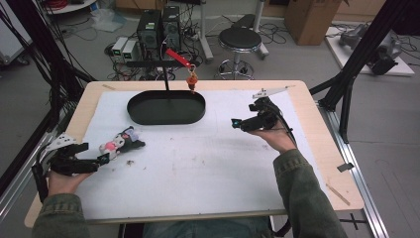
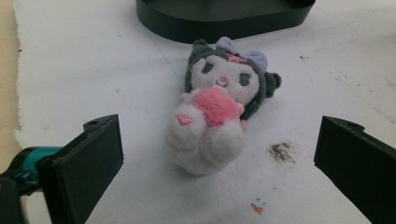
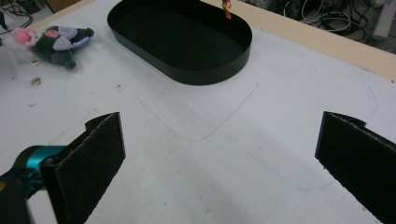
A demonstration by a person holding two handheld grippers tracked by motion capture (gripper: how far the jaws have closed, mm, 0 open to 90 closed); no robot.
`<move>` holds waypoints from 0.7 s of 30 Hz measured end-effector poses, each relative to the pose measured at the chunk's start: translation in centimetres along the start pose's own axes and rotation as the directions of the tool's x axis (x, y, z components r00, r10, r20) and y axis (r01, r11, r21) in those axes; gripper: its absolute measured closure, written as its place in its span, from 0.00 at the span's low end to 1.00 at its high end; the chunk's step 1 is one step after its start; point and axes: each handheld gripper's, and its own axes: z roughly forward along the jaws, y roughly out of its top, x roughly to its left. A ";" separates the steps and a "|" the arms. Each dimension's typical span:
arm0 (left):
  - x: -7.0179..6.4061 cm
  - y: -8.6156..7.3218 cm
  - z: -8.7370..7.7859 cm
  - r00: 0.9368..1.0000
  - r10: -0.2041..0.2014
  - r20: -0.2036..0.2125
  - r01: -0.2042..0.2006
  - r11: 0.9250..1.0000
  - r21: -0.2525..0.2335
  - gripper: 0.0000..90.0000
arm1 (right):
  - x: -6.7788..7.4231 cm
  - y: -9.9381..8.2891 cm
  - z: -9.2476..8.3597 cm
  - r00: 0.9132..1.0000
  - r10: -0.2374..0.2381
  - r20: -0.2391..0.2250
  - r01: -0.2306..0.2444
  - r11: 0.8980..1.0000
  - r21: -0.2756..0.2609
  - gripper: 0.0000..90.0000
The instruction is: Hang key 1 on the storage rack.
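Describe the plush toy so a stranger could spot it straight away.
Start at the black oval tray at the far side of the white mat. Nearer the person and to its left lies the plush toy, in front of the left gripper. It is the only soft thing there: dark grey head, lilac bow, white body, pink heart.

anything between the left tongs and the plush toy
No. In the left gripper view, the left tongs stand open, with bare white sheet up to the plush toy.

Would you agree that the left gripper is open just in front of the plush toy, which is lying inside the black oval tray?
Not quite: the plush toy lies on the white mat, outside the black oval tray, as the high view shows. The left gripper is indeed open just in front of it.
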 end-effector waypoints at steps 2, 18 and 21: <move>0.0 0.0 0.0 1.000 0.000 0.000 0.000 1.000 0.000 0.02 | 0.1 -0.4 -0.3 1.000 0.007 0.005 -0.007 1.000 0.002 0.01; -0.2 0.1 0.1 1.000 0.001 0.005 -0.001 1.000 0.002 0.02 | -0.1 -5.6 -1.9 0.998 0.057 0.037 -0.056 0.998 -0.041 0.01; -0.2 0.0 0.1 1.000 0.001 0.005 -0.001 1.000 0.006 0.02 | 0.0 -6.8 -2.0 0.997 0.071 0.031 -0.070 0.997 -0.037 0.01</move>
